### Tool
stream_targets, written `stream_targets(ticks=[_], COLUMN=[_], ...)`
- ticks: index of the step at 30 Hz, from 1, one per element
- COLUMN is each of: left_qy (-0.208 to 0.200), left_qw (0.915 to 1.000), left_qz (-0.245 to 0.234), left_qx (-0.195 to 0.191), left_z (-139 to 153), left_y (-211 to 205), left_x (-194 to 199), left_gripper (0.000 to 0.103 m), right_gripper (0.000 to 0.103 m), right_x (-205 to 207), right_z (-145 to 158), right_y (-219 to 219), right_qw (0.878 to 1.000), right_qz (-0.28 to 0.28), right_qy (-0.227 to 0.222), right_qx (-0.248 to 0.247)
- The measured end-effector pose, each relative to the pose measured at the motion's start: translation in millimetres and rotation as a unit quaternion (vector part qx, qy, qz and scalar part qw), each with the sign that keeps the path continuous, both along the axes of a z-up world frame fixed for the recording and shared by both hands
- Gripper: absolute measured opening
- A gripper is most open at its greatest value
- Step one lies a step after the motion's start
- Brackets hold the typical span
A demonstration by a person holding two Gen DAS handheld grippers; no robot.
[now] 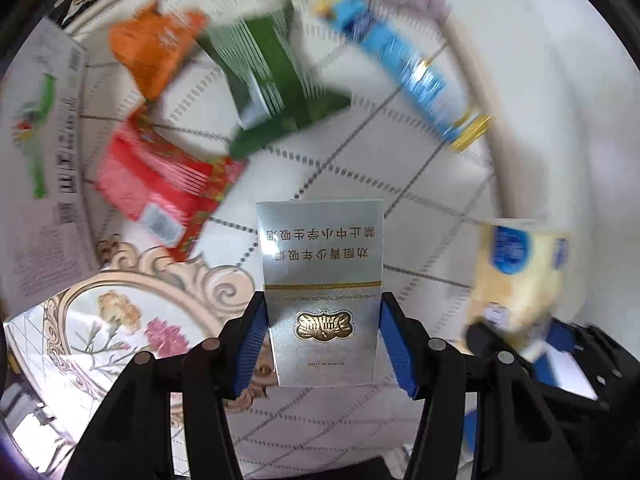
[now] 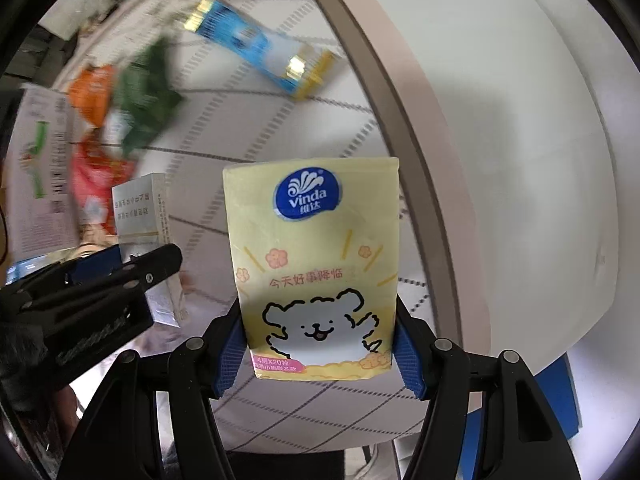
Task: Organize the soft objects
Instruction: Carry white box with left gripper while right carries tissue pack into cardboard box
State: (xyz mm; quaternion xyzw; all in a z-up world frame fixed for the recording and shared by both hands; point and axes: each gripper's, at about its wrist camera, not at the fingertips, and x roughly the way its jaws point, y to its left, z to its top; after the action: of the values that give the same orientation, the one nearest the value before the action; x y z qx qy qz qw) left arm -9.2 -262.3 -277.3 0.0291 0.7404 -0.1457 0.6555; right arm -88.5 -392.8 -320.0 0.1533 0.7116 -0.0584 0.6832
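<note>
My left gripper is shut on a silver cigarette pack and holds it above the white checked cloth. The pack also shows in the right wrist view, with the left gripper around it. My right gripper is shut on a yellow Vinda tissue pack with a cartoon bear, held upright above the cloth. That tissue pack appears blurred at the right of the left wrist view.
On the cloth lie an orange pouch, a green pack, a red pack and a blue tube-like pack. A printed sheet lies at the left. A floral tray sits near left. The table's curved rim runs along the right.
</note>
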Motion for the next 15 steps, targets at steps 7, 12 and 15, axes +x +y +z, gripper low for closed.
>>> stream_targets(ticks=[7, 12, 15], left_qy=[-0.094, -0.142, -0.16], left_qw=[0.9914, 0.9818, 0.9785], left_qz=[0.063, 0.108, 0.124], left_qx=[-0.066, -0.065, -0.04], left_z=[151, 219, 211], left_y=[105, 192, 240], left_x=[13, 59, 85], left_gripper=[0.052, 0.053, 0.053], right_gripper=[0.066, 0.066, 0.066], right_x=[31, 75, 108], right_z=[91, 152, 163], right_y=[66, 152, 207], right_qw=[0.994, 0.98, 0.974], right_qz=[0.071, 0.132, 0.16], right_qy=[-0.082, -0.135, -0.144], right_qx=[0.028, 0.067, 0.068])
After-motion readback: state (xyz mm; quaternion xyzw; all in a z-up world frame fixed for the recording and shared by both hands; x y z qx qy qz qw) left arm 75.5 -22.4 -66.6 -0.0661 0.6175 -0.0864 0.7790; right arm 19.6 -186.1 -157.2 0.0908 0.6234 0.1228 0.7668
